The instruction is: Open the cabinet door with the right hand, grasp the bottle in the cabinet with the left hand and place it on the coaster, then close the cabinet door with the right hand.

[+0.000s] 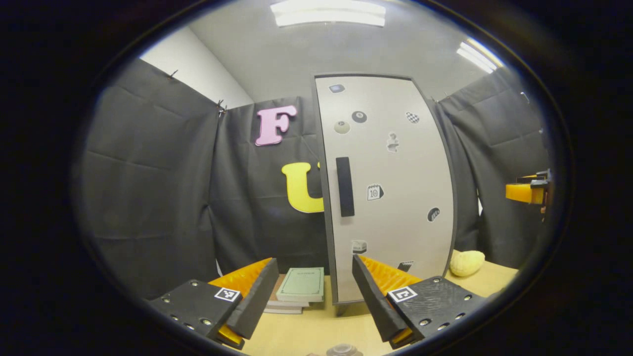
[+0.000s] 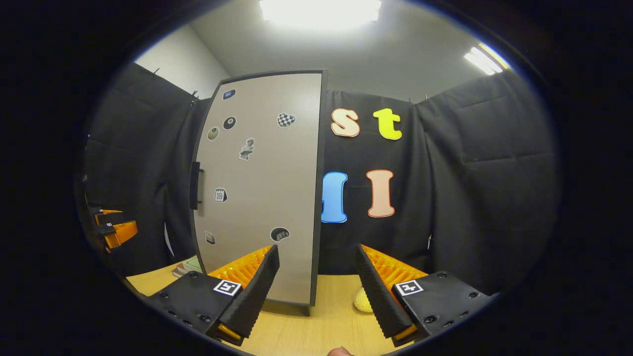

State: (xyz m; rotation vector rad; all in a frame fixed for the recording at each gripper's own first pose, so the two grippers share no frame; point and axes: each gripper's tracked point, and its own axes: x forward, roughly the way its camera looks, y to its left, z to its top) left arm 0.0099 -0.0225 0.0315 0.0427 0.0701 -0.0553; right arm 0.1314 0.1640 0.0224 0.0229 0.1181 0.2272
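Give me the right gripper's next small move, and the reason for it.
Probably move the right gripper forward and left toward the black handle: the cabinet door looks closed, the gripper is open and holds nothing, well short of the handle.

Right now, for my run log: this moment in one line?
door: shut | handle: untouched | left gripper: open | right gripper: open | books: on table

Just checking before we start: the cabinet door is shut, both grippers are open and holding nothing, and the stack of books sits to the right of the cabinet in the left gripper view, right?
Not quite. In the left gripper view the stack of books sits left of the cabinet, not right. The rest holds: the door is shut, and the left gripper and right gripper are open and empty.
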